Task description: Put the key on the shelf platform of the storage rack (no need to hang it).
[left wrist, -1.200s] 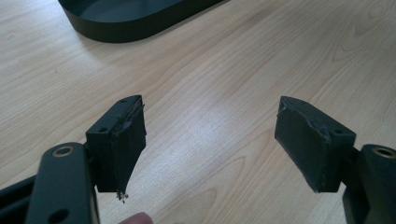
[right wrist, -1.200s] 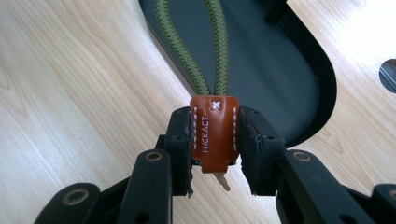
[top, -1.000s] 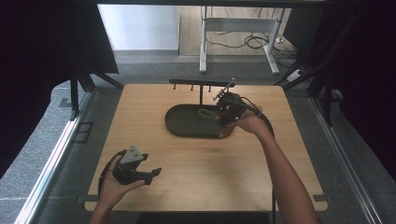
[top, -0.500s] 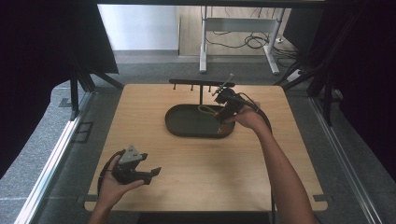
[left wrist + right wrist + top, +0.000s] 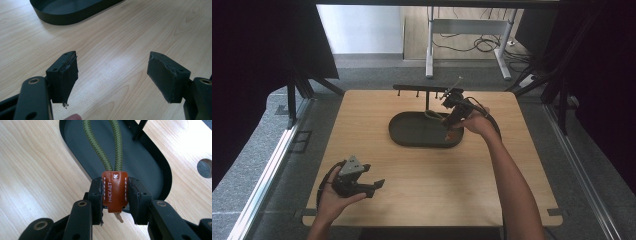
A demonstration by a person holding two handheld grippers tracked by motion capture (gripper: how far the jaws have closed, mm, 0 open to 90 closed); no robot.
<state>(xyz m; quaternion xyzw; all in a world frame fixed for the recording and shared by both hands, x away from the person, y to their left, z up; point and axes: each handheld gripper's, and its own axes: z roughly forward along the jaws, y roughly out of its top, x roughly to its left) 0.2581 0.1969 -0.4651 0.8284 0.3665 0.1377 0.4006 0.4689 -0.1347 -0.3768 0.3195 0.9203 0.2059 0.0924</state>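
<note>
Right hand-held gripper (image 5: 115,195) is clamped on the brown leather tab (image 5: 115,191) of a key strap — two strands of olive-green braided cord (image 5: 105,147) run up and away from the tab, out over the dark oval tray (image 5: 163,173). In the right gripper view the tab sits square between the pads, stitched face toward the camera.

In the high view the right hand-held gripper (image 5: 451,116) hangs above the right end of the tray (image 5: 412,142), near the far edge of the bench (image 5: 437,190), just below the black hook rack (image 5: 427,90) that stands behind the tray. Against the two earlier frames it has shifted slightly back and up toward the rack; the grip looks unchanged throughout. Likely reading: the strap has been lifted off the tray and is being carried to one of the rack's pegs. The loop end of the cord is too small in the high view to tell whether it is clear of the tray floor or near a peg.

Left hand-held gripper (image 5: 362,181) rests in the person's hand at the near-left corner of the bench, well apart from the tray. It has not moved across the three frames. Its jaws stand wide apart with only bare wood between the pads (image 5: 67,75) — idle, not part of this step.
</note>
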